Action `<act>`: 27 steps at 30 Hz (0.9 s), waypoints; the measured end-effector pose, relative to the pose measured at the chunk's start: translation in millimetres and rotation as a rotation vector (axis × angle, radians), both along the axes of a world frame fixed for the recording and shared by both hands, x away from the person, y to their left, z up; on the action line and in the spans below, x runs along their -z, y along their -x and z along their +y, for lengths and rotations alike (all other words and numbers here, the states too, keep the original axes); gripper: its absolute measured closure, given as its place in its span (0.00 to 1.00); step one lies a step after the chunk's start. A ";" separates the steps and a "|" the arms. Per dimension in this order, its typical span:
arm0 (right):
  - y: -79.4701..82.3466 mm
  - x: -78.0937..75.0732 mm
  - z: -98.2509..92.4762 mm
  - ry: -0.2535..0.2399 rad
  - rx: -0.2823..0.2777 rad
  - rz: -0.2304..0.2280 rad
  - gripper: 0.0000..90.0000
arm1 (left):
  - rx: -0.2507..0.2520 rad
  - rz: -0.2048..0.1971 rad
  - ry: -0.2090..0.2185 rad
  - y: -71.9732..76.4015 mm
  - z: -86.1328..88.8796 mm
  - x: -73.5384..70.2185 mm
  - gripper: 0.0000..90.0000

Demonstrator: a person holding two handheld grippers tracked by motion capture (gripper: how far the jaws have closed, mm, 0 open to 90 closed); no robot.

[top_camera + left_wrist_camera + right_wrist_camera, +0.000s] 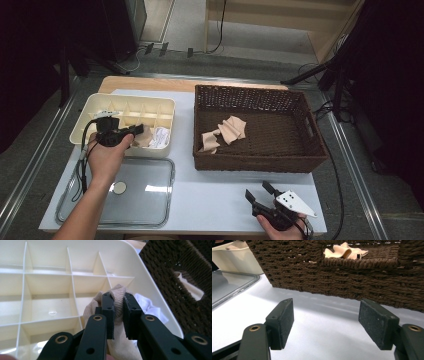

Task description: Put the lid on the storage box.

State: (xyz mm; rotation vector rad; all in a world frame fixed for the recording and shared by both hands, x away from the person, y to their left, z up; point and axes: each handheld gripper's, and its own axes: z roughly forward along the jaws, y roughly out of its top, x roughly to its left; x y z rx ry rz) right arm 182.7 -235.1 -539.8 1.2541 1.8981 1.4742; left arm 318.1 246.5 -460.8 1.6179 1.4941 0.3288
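Note:
My left gripper (134, 131) (118, 305) hovers over the near right corner of a cream divided organizer box (125, 100) (50, 290). Its jaws are shut on a bunched beige cloth (145, 139) (119, 290), which sits in a compartment there. A white cloth (160, 137) (150, 307) lies in the compartment beside it. Inside the brown wicker basket (250, 163) (337, 277) lie two more beige cloths (232, 129) (344, 251), near its front left. My right gripper (257, 191) (327, 320) rests open just above the white table in front of the basket, with nothing between its jaws.
A clear plastic lid (145, 197) (227, 287) lies flat in front of the organizer, with a small round disc (119, 187) on it. The basket's wall (180, 277) stands close to the right of the organizer. Metal rails run along both table sides.

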 end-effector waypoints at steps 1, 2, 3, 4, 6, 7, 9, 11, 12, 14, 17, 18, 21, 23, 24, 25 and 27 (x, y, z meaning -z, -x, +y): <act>0.0 0.0 0.0 0.000 0.000 0.000 0.33 | 0.001 0.002 -0.015 0.8 0.1 1.1 0.91; -0.1 0.1 0.2 0.001 0.001 0.000 0.33 | 0.001 0.002 -0.026 1.9 0.2 2.0 0.92; 0.0 0.3 0.8 0.003 0.000 0.001 0.33 | 0.012 0.010 -0.034 2.9 0.2 2.8 0.92; 0.0 0.4 0.9 0.006 -0.001 0.000 0.33 | 0.012 0.010 -0.034 2.9 0.2 2.8 0.92; 0.2 0.4 1.2 0.008 0.000 0.001 0.33 | 0.016 0.015 -0.043 3.8 0.1 4.0 0.92; 0.2 0.6 1.6 0.010 0.000 0.001 0.33 | 0.020 0.026 -0.044 4.2 0.8 5.6 0.92; 0.1 0.8 1.8 0.013 0.000 0.001 0.33 | 0.032 0.051 -0.050 4.1 1.6 8.9 0.92; 0.0 1.0 2.0 0.014 0.000 0.002 0.33 | 0.051 0.080 -0.051 3.8 1.6 12.9 0.92; 0.0 1.0 2.0 0.014 0.000 0.002 0.33 | 0.051 0.080 -0.051 3.8 1.6 12.9 0.92; 0.2 1.3 2.4 0.013 0.001 0.007 0.33 | 0.053 0.086 -0.051 4.2 1.9 12.8 0.92; 0.1 1.6 2.7 0.016 0.002 0.007 0.33 | 0.063 0.086 -0.036 5.3 3.1 10.9 0.91; 0.1 1.6 2.7 0.016 0.002 0.007 0.33 | 0.063 0.086 -0.036 5.3 3.1 10.9 0.89; 0.1 1.9 2.3 0.013 0.000 0.010 0.33 | 0.011 -0.025 -0.035 10.3 5.0 5.1 0.72; -0.2 2.0 2.5 0.015 0.001 0.010 0.34 | -0.018 -0.050 -0.029 10.4 6.8 3.0 0.67; -0.2 2.0 2.5 0.015 0.001 0.010 0.34 | -0.018 -0.050 -0.029 10.4 6.8 3.0 0.68; -0.1 2.0 2.7 0.017 0.001 0.010 0.34 | -0.024 -0.044 -0.031 9.1 6.9 4.3 0.69; -0.2 2.1 2.7 0.017 0.000 0.009 0.34 | -0.022 -0.031 -0.034 8.4 6.5 5.7 0.71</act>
